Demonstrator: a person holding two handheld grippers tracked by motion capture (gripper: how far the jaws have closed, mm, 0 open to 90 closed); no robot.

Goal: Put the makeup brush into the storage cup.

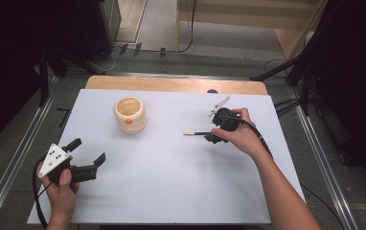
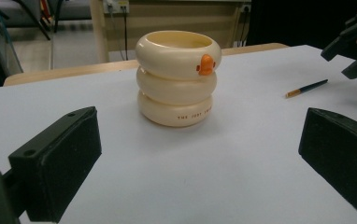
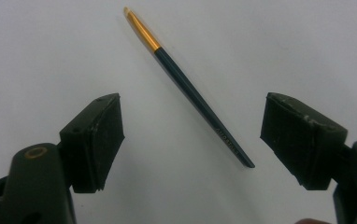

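Two grippers, one in each of my hands, work over the white table (image 1: 171, 191). My left hand (image 1: 62, 189) rests at the table's 8 o'clock corner, forearm coming in from the near edge, and holds the left gripper (image 1: 87, 151) low, aimed toward 1 o'clock at the cup (image 1: 130, 115). Its jaws stand wide apart with nothing between them, touching nothing. My right hand (image 1: 238, 134) reaches in from 5 o'clock, wrist bent, with the right gripper (image 3: 193, 135) tipped down over the brush (image 1: 196, 133) at the table's 2 o'clock side. Those jaws are spread wide too, one on each side of the brush's dark handle, clear of it; the brush lies flat on the table, gold end toward the cup at 9 o'clock. The cup, three cream rings stacked with an orange knob on the top ring, stands upright at about 11 o'clock, well apart from the brush. From the high view my right hand hides that gripper's jaws. Small print on the cup's bottom ring and on the brush handle is too fine to read.
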